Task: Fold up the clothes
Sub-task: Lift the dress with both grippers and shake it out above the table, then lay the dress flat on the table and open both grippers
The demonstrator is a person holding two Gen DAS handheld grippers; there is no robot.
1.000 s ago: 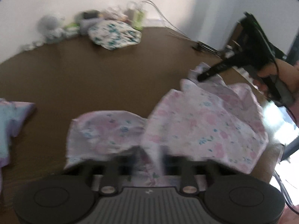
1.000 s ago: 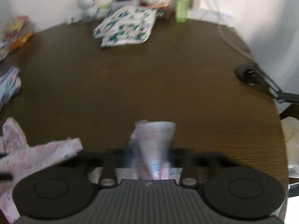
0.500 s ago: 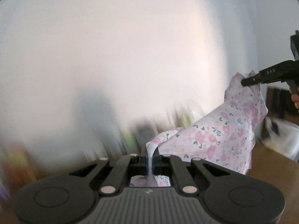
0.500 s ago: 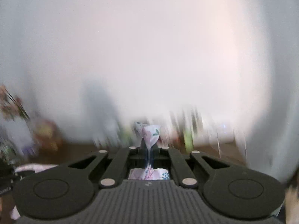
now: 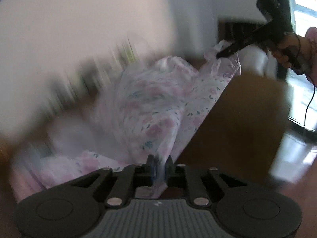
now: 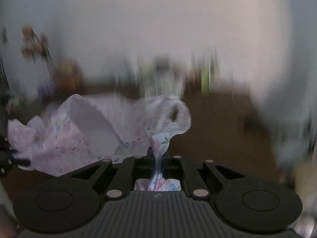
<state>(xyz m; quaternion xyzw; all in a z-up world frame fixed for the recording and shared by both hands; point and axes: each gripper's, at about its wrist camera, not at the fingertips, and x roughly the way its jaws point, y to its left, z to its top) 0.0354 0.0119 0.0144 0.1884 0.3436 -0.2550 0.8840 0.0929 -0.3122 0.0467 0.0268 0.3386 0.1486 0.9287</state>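
Note:
A pink floral garment [image 5: 158, 103] hangs in the air between both grippers, spread and billowing above the brown table [image 5: 243, 123]. In the left wrist view my left gripper [image 5: 159, 166] has a bunched edge of the cloth between its pads; its jaws are opening. Far right in that view, a hand carries my right gripper [image 5: 220, 55], which pinches another corner. The right wrist view shows the right gripper [image 6: 158, 164] with a thin strip of the garment [image 6: 83, 130] between its pads, jaws opening too. Both views are heavily blurred.
Blurred items line the table's far edge by the white wall [image 6: 158, 19], among them a green bottle [image 6: 205, 81]. A cable [image 5: 309, 103] hangs from the right hand. A bright window [image 5: 305, 49] is at the right.
Both grippers swung up off the table with the garment, and now tilt down again. The cloth, lying crumpled a second ago, now hangs spread between them.

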